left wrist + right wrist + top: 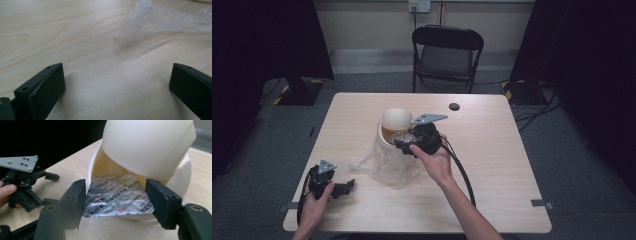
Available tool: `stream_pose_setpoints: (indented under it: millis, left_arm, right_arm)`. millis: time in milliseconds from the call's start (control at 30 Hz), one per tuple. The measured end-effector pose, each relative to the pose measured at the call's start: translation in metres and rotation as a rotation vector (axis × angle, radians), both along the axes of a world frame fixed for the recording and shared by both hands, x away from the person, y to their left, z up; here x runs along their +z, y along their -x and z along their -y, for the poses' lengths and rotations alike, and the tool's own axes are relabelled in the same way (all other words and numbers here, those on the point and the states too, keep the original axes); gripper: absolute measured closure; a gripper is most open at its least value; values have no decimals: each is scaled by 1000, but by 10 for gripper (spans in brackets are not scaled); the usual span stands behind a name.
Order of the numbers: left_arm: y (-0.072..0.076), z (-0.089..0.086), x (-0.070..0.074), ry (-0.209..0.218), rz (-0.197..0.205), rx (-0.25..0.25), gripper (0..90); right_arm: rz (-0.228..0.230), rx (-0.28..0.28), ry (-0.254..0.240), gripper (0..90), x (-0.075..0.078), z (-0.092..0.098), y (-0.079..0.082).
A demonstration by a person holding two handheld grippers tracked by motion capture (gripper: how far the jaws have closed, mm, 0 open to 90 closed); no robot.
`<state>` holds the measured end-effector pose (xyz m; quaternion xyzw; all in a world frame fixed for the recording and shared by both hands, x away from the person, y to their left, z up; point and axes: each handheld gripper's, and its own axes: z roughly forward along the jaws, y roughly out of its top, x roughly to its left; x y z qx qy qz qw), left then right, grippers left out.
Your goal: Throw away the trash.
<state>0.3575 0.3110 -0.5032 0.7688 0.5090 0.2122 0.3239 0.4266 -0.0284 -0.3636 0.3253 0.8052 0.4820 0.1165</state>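
A cream bin (396, 120) with a swing lid (147, 145) stands mid-table on a crumpled clear plastic bag (382, 167). My right gripper (404, 145) is at the bin's mouth, shut on a silver blister pack (117, 195) printed with red and black text. The jaws press on the pack's two side edges, and its far end pokes under the tilted lid. My left gripper (344, 187) rests open on the table near the front left corner, nothing between its jaws. In the left gripper view the gripper (116, 85) faces bare wood, with the bag's edge (162, 20) beyond. The left gripper (22, 185) also appears at the left of the right gripper view.
A small black round disc (454, 106) lies on the wooden table (492, 165) behind the bin. A black folding chair (447, 50) stands past the table's far edge. Cables run on the floor at the right.
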Motion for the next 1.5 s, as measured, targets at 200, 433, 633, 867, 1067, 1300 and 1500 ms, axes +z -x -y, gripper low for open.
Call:
stream_pose_setpoints:
  millis: [200,433,633,867,1067,1300,1500]
  left_arm:
    - [0,0,0,0,0,0,0]
    - [0,0,0,-1,-1,1,0]
    - [0,0,0,0,0,0,0]
    - [0,0,0,0,0,-1,0]
    - [0,0,0,-1,-1,0,0]
    - [0,0,0,0,0,0,0]
    - [0,0,0,0,0,0,0]
  right_arm:
    - [30,-19,20,345,-5,-10,1]
    - [35,-16,8,342,-9,-12,-3]
    - [62,-42,18,326,-15,-17,-4]
    - [51,-16,20,270,-14,-19,-2]
    - [47,-2,7,252,-11,-15,0]
    - [45,-7,-13,239,-8,-3,0]
    - [38,-23,-22,198,-7,4,-1]
